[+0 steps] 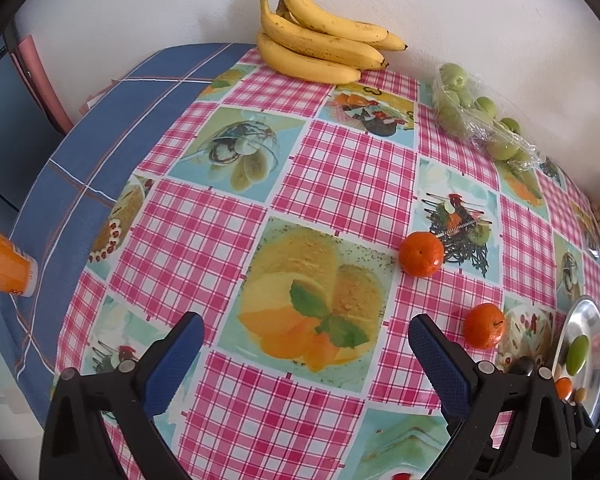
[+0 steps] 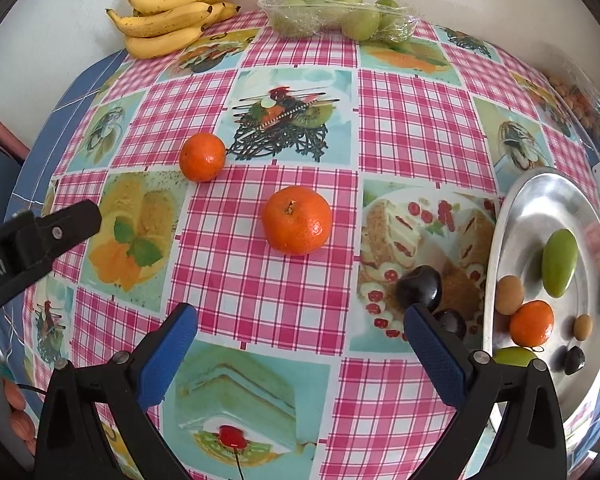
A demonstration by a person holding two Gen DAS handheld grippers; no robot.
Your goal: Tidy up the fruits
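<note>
Left tongs: your left tongs (image 1: 304,340) are wide open and hold nothing. They hang over the middle of the surface, with the blue pads (image 1: 176,364) spread apart.
Right tongs: your right tongs (image 2: 300,336) are wide open and empty too. They point at the near orange (image 2: 297,220). The black side of the left tongs shows at the left edge of the right view.
Surface: the surface (image 2: 412,128) is round, with a shiny pink check cloth and square pictures of cakes and fruit. A blue cloth (image 1: 80,184) lies under it. A white wall (image 1: 140,8) stands behind.
Oranges: the near orange and a far orange (image 2: 202,157) sit apart on the cloth. Both are round and bumpy.
Plate: a shiny metal plate (image 2: 540,208) sits at the right edge. It holds a green oval fruit (image 2: 559,262), a small orange (image 2: 532,323), and little brown and dark fruits.
Dark plums: two smooth dark plums (image 2: 419,288) lie just beside the plate.
Bananas: a yellow spotted bunch of bananas (image 2: 172,12) rests by the wall.
Green fruits: round green fruits sit in a clear plastic tray (image 2: 340,10) near the bananas.
</note>
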